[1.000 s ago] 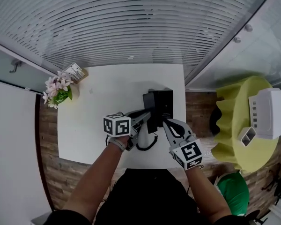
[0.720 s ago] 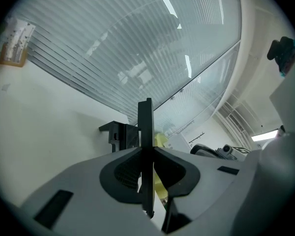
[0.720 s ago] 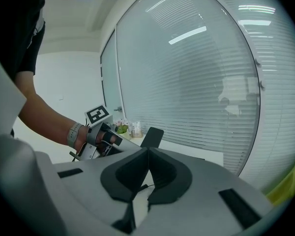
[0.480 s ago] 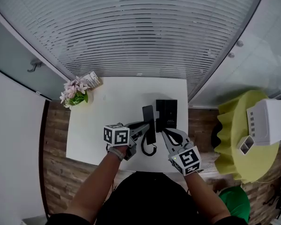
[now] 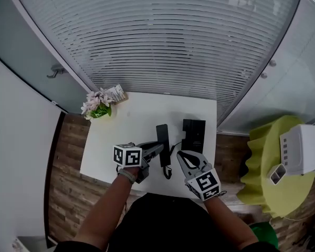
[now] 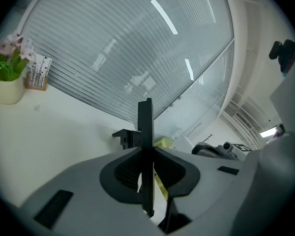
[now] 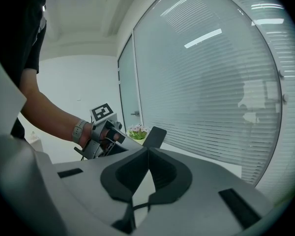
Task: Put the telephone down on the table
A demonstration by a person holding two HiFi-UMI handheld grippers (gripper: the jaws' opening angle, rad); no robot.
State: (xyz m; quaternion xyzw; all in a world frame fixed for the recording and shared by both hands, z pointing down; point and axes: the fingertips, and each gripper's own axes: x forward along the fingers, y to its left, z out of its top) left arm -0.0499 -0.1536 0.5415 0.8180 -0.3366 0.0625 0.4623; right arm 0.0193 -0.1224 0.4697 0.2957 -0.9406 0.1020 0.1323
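Observation:
In the head view the black telephone base [image 5: 193,135] sits on the white table [image 5: 126,125], toward its right side. My left gripper [image 5: 156,149] is shut on the black handset [image 5: 161,137], which hangs above the table just left of the base. In the left gripper view the handset [image 6: 146,127] stands edge-on between the pads, with the base [image 6: 125,137] beyond it. The handset's cord [image 5: 168,170] loops down toward me. My right gripper [image 5: 180,155] hovers in front of the base, and in its own view the right gripper [image 7: 147,149] has its jaw tips together with nothing between them.
A pot of pink flowers [image 5: 97,107] and a small printed box [image 5: 115,93] stand at the table's far left corner. A wall of glass with blinds runs behind the table. To the right is a round yellow-green table [image 5: 268,167] bearing a white device [image 5: 304,143].
Both grippers have risen. The handset has come away from the base and now hangs to its left. The head camera has tilted, so the table sits lower in the picture.

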